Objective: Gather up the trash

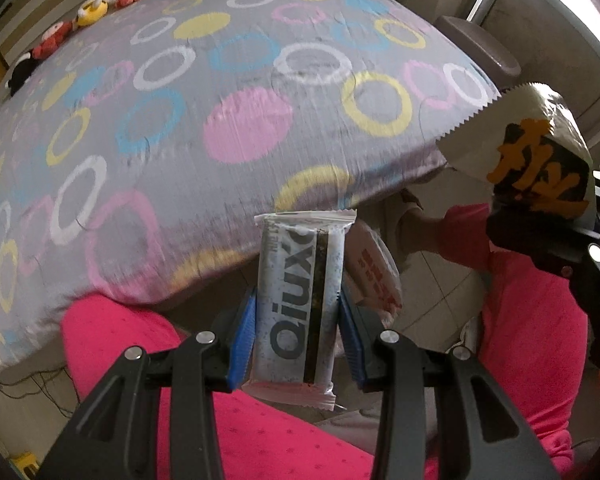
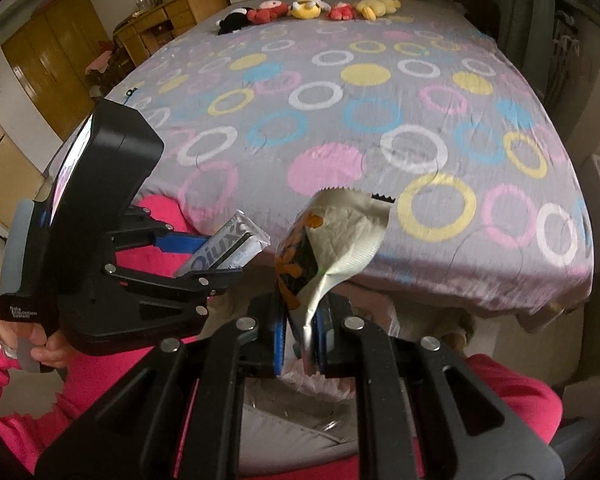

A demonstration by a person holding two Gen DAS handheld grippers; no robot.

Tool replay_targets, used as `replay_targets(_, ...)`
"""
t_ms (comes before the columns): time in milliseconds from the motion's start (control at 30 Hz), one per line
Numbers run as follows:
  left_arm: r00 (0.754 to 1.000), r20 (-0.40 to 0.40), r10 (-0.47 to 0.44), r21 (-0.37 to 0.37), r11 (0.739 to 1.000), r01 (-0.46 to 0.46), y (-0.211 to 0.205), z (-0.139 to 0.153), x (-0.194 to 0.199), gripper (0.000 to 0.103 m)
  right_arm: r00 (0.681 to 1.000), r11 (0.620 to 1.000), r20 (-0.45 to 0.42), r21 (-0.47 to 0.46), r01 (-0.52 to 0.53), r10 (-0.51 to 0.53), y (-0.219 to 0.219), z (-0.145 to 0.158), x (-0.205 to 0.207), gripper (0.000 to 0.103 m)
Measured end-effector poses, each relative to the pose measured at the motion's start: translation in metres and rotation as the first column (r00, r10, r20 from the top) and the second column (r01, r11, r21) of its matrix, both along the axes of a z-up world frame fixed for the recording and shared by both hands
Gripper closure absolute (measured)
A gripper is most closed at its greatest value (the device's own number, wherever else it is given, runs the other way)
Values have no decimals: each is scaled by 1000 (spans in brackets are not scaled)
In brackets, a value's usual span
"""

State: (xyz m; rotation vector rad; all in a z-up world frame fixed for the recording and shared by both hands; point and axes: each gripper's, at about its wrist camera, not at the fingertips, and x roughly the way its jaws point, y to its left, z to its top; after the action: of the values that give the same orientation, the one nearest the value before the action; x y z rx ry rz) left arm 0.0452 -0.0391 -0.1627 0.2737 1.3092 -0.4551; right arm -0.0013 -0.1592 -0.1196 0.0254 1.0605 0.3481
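My left gripper (image 1: 296, 312) is shut on a white speckled snack wrapper (image 1: 296, 292) with dark lettering, held upright in front of the bed's near edge. It also shows in the right wrist view (image 2: 224, 250), in the left gripper (image 2: 204, 256). My right gripper (image 2: 302, 334) is shut on a torn silver foil wrapper (image 2: 340, 236) with black and orange print, held up over the bed's edge. That wrapper also shows in the left wrist view (image 1: 536, 148) at the right, in the right gripper (image 1: 540, 236).
A bed with a grey sheet of coloured rings (image 2: 360, 120) fills the view ahead. Plush toys (image 2: 308, 8) line its far end. A white bag (image 2: 320, 384) lies below my right gripper. Another wrapper with red print (image 1: 376, 276) sits behind the left one. Wooden cabinets (image 2: 52, 52) stand at left.
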Motion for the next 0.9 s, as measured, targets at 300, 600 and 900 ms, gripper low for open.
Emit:
replay_targets(300,999,-47,1,1,1000,-1,-6,-33,-11,64,999,1000,-52,-3,15,-15,2,-30,-7,91)
replay_targets(600,994,-107,9,10,1000,-8,-10,-66,-14,64,992,999,-114,7,52,-51,-8,-62,-8,91)
replay_targets(900,985,-173,11,11,1000,-9,-18,-96,-12,64,982,996,-173,5,84,-82,-16,-91,-5,91)
